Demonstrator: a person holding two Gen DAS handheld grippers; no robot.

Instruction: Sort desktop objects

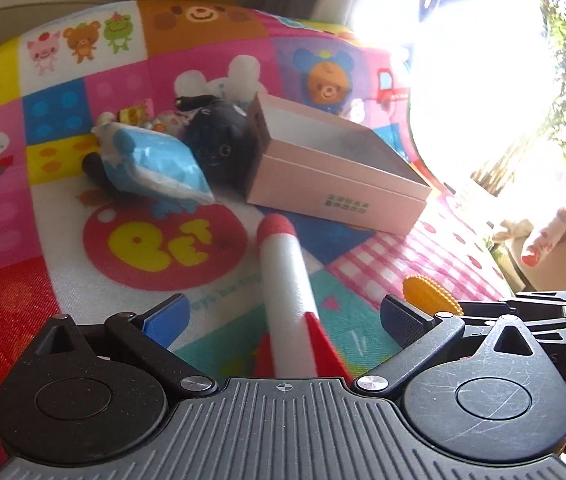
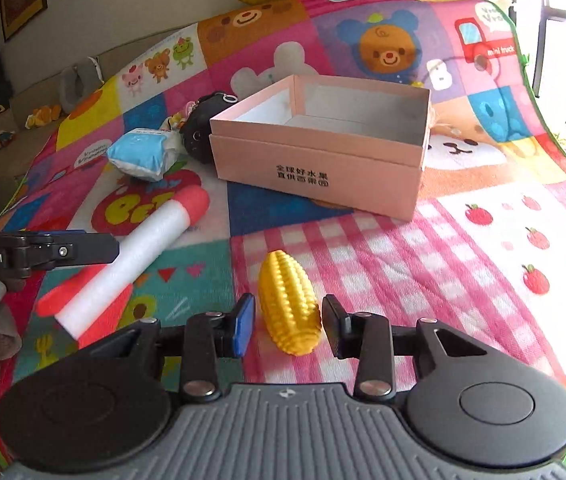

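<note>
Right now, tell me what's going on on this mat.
A person is sorting toys on a patchwork play mat with a claw in each hand. The right claw straddles a yellow toy corn, with small gaps still showing either side. The left claw is open around a white foam rocket lying on the mat, not gripping it. The pink box behind looks empty; a blue packet and black plush wait beside it.
</note>
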